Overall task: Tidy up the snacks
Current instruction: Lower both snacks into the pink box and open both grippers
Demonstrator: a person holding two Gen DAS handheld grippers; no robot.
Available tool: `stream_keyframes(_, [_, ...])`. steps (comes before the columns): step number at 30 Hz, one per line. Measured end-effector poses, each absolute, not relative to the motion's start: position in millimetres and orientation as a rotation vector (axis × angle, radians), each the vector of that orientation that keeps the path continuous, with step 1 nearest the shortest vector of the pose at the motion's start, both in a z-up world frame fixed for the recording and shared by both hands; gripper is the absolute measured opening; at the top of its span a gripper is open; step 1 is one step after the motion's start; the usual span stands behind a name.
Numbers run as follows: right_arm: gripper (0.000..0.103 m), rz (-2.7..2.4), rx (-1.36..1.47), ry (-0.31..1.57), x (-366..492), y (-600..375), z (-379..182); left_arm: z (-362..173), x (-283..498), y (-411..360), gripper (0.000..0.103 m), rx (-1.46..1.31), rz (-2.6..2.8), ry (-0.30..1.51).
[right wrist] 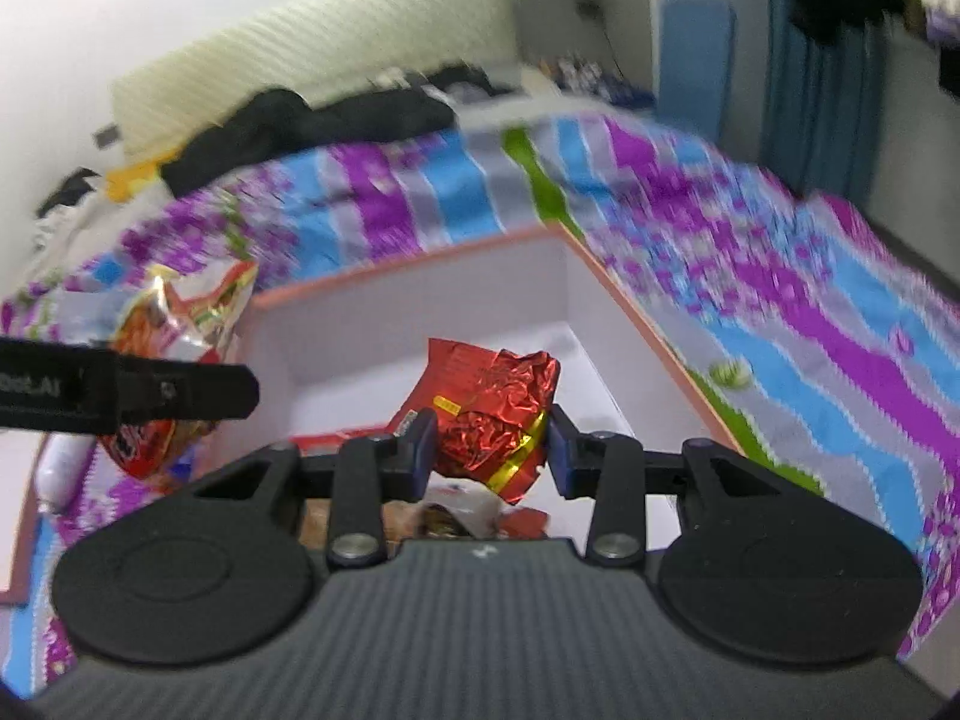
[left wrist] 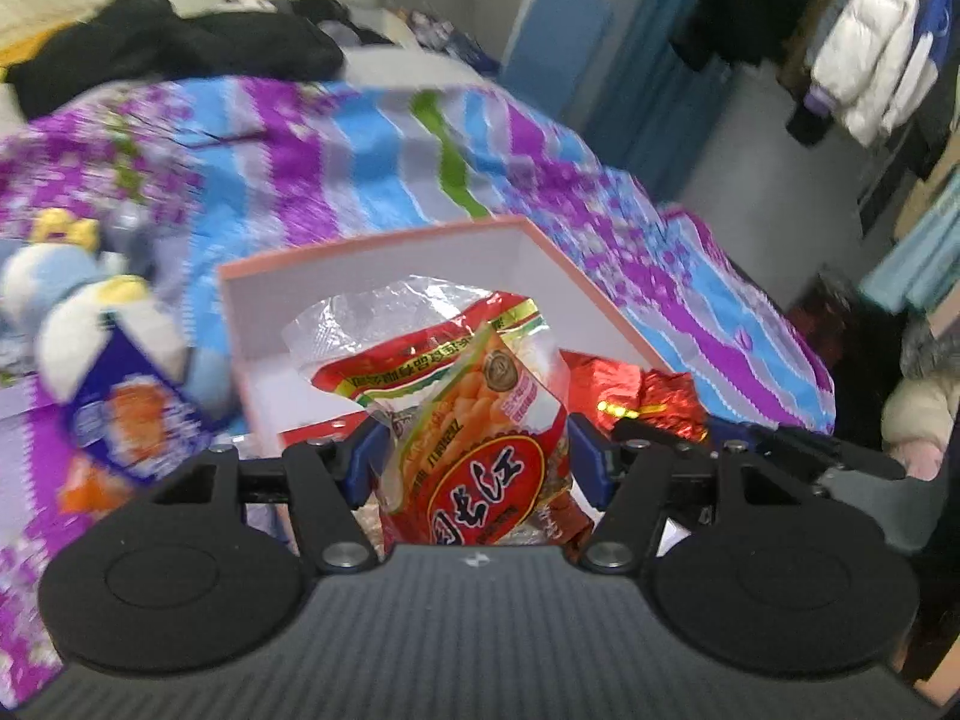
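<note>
1. My left gripper (left wrist: 471, 456) is clamped on a corn snack bag (left wrist: 480, 450), orange and red with a round red label; both blue pads press its sides, and the bag hangs in front of the open box (left wrist: 372, 252)

2. My right gripper (right wrist: 487, 444) is clamped on a crinkled red foil packet (right wrist: 498, 414) with a yellow stripe, held above the box's white floor, near its right wall

3. The box sits on a bed covered by a purple, blue and grey striped quilt (left wrist: 336, 150); its outside is pinkish, its inside white (the far part of the floor looks bare from the right wrist view)

4. Done so far, as I judge it: two snacks are picked up and brought over the box, and some red-and-white packaging (right wrist: 336, 435) already lies at the box's near edge, though I cannot tell exactly what it is

5. Left to do: set both packets down inside and release them. Outside the box, a blue snack packet (left wrist: 126, 420) with an orange picture rests on the quilt by a plush toy (left wrist: 78, 300), and a white tube-shaped item (right wrist: 63, 468) lies by the left wall of the box; these probably still need collecting

6. Both views are smeared by motion, so finer details of the labels stay unreadable to me
</note>
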State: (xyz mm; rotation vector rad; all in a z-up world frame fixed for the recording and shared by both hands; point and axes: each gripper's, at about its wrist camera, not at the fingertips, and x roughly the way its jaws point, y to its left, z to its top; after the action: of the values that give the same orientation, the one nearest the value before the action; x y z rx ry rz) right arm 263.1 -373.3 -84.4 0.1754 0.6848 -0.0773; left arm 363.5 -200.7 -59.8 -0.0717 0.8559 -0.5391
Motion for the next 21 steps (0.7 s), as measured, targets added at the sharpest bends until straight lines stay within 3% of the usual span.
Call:
stream_keyframes(9, [0.043, -0.163, 0.237, 0.850, 294, -396, -113, -108, 428, -248, 0.068, -0.028, -0.596, 1.040])
stream_keyframes(11, [0.049, -0.167, 0.241, 0.869, 299, -398, -116, -116, 436, -252, 0.075, -0.026, -0.599, 1.068])
stream_keyframes(13, [0.052, -0.175, 0.245, 0.886, 304, -400, -118, -122, 442, -256, 0.082, -0.028, -0.626, 1.083])
stream_keyframes(21, [0.054, -0.168, 0.244, 0.894, 303, -405, -126, -122, 440, -265, 0.082, -0.005, -0.652, 1.039])
